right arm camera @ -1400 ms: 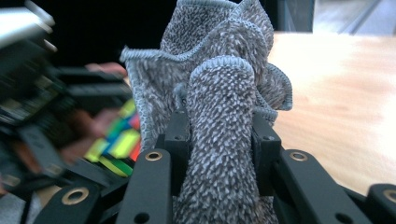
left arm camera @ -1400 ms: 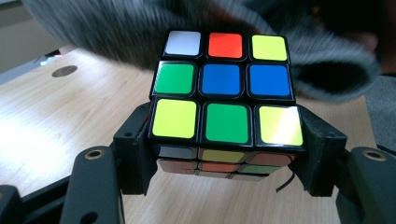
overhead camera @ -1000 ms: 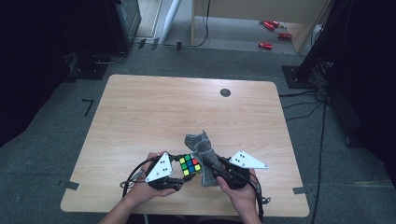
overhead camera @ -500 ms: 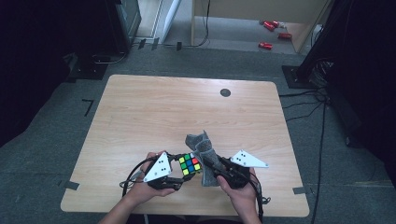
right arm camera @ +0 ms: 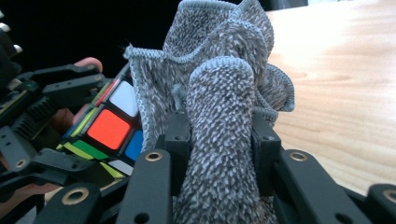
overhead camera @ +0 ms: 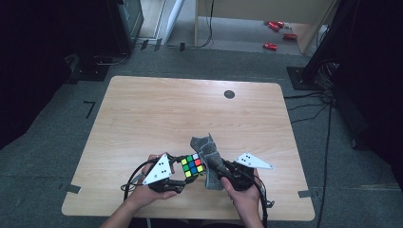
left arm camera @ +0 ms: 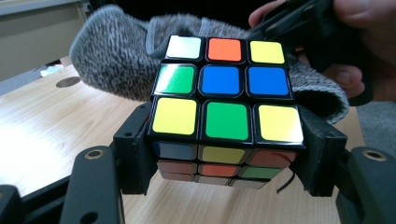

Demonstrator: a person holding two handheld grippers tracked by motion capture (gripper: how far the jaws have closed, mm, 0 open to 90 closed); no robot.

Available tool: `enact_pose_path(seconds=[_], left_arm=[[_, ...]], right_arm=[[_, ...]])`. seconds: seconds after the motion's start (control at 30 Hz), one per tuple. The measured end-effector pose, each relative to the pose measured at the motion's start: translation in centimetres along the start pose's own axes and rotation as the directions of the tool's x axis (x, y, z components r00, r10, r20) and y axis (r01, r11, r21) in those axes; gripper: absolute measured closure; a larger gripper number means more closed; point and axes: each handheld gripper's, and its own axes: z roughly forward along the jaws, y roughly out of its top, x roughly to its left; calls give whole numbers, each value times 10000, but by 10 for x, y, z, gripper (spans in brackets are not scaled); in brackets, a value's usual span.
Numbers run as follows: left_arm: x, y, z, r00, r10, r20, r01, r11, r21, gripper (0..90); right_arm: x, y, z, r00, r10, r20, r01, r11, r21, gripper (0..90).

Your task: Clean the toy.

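Left gripper [left arm camera: 226,182]: its jaws are clamped on the puzzle cube [left arm camera: 225,100], one jaw on each side.
Right gripper [right arm camera: 219,154]: its jaws are clamped on a bunch of grey cloth [right arm camera: 219,93].
Puzzle cube: sits between the left jaws, above the table [overhead camera: 142,114] (mixed-up colours on top).
Grey cloth: sticks up past the right jaws and touches the cube's side.

The puzzle cube [left arm camera: 225,105] looks like hard black plastic with glossy coloured tiles that catch the light. The grey cloth [right arm camera: 219,107] is a nubbly, matt knit with stitched edges. The counter [overhead camera: 157,114] shows pale, smooth wood grain with a dull sheen. The jaws are matt black plastic with small brass-coloured eyelets.
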Motion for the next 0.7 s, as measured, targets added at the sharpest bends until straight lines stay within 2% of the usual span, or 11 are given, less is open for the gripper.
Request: enact_pose_path(seconds=[0.13,0.2,0.3,0.37,0.43,0.53,0.6,0.63,0.67,0.7], left_arm=[[-1,-1,2,10000,81,2,-81,9999,120,342],[-2,1,1,10000,82,-4,-82,9999,63,342],[-1,1,-1,9999,102,-73,-102,9999,19,343],[0,2,-2,9999,46,-101,-47,10000,-65,342],[1,2,-2,9999,28,-135,-28,10000,6,343],[0,-1,3,9982,252,-551,-220,9981,572,343],[-1,-1,7,9954,368,-886,-266,9932,1135,343],[-3,0,10,9930,431,-1098,-260,9880,1526,343],[-5,2,15,9889,522,-1393,-233,9791,2019,342],[-9,4,19,9815,808,-1736,-351,9672,2515,343]], right_arm=[[10,8,-8,9986,-333,-416,310,9980,-555,677],[14,9,-8,9978,-528,-390,503,9968,-618,677],[7,3,-3,9991,-278,-317,265,9989,-388,677],[2,-1,1,9998,-201,37,201,9998,-1,677],[-1,-3,2,9999,-96,132,95,9999,122,678],[5,3,-3,9990,-446,83,448,9988,-216,677],[14,8,-8,9945,-1034,183,1042,9934,-489,676],[19,9,-9,9898,-1395,302,1411,9884,-563,676],[25,10,-9,9819,-1822,507,1849,9812,-553,675],[31,10,-8,9695,-2343,723,2377,9704,-434,672]])
